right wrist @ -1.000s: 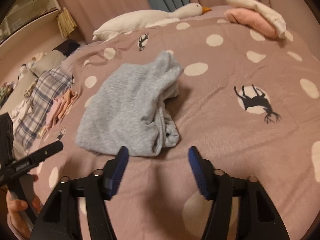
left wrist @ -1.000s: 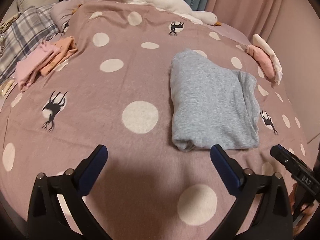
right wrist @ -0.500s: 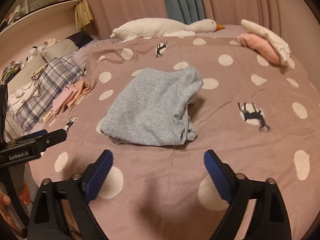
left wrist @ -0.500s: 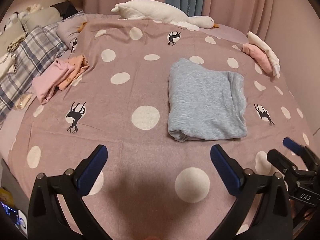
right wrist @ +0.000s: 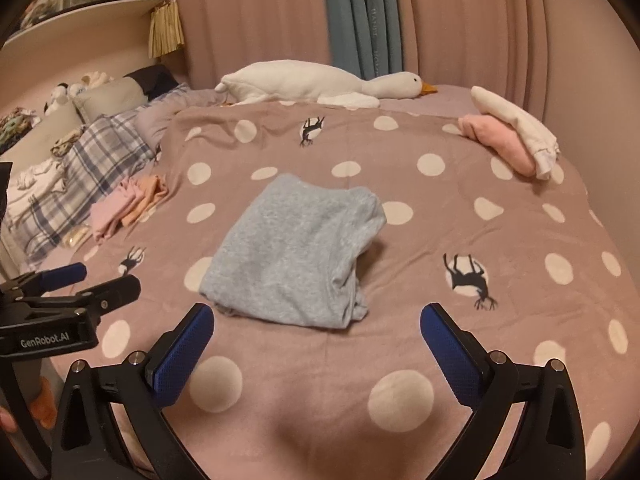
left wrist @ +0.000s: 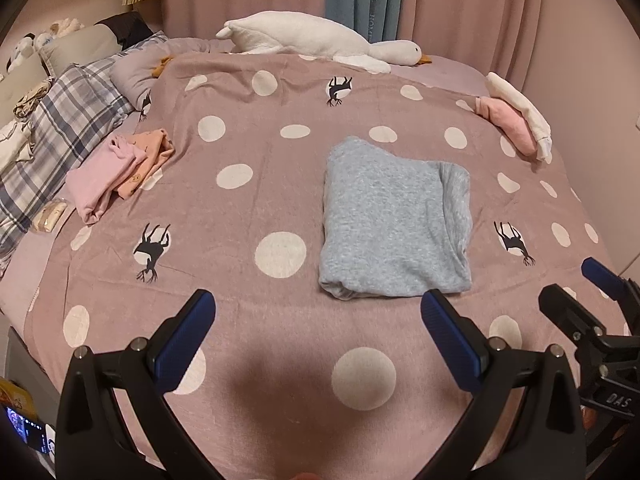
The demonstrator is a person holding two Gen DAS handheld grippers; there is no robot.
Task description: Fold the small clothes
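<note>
**Grey garment released, folded on the bedspread**

Nearest, the right gripper (right wrist: 316, 344) has its jaws opening wide with nothing between them; the left gripper (left wrist: 318, 330) also gapes empty. Both have pulled up and back from a second ago. Beyond lies the folded grey garment (left wrist: 394, 220), probably a sweatshirt, free on the spotted bedspread (left wrist: 240, 280). This fold looks finished. Farther left, pink and orange clothes (left wrist: 116, 168) wait.

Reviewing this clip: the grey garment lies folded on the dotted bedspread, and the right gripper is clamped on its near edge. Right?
Not quite. The grey garment does lie folded on the dotted bedspread, but the right gripper is not clamped on it: the right wrist view shows its jaws opening, wide apart, with nothing between them.
</note>
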